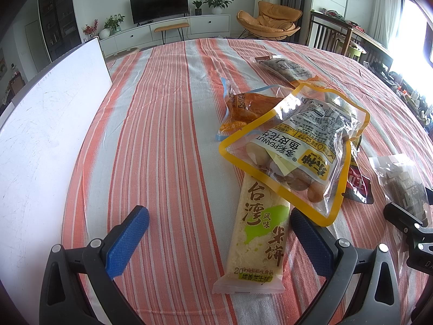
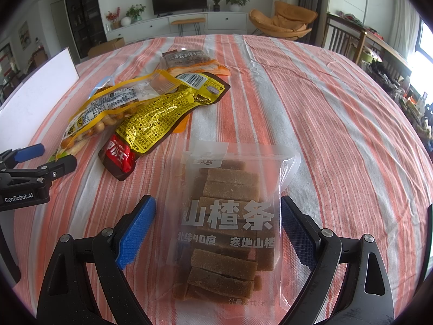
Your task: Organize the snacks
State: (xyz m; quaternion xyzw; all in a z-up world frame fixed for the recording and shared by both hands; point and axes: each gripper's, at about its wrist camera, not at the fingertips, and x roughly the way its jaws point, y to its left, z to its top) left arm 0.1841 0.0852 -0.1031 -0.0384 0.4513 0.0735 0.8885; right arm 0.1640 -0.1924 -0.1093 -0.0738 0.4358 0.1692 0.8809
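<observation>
My left gripper (image 1: 219, 216) is open over the striped tablecloth (image 1: 162, 124); a pale rice cracker pack (image 1: 257, 238) lies between its fingers. A yellow-rimmed peanut bag (image 1: 295, 149) overlaps the pack's far end, with an orange snack pouch (image 1: 243, 108) and a dark walnut pack (image 1: 286, 67) behind. My right gripper (image 2: 219, 216) is open, its fingers on either side of a clear bag of hawthorn strips (image 2: 227, 224). In the right wrist view the peanut bag (image 2: 102, 113), a yellow-and-red pouch (image 2: 157, 127) and the walnut pack (image 2: 186, 57) lie to the left.
A white bin (image 1: 48, 124) stands at the table's left; it also shows in the right wrist view (image 2: 35, 100). The left gripper body (image 2: 29, 178) shows at the right view's left edge. Chairs and a side table (image 1: 349, 38) stand beyond the far right edge.
</observation>
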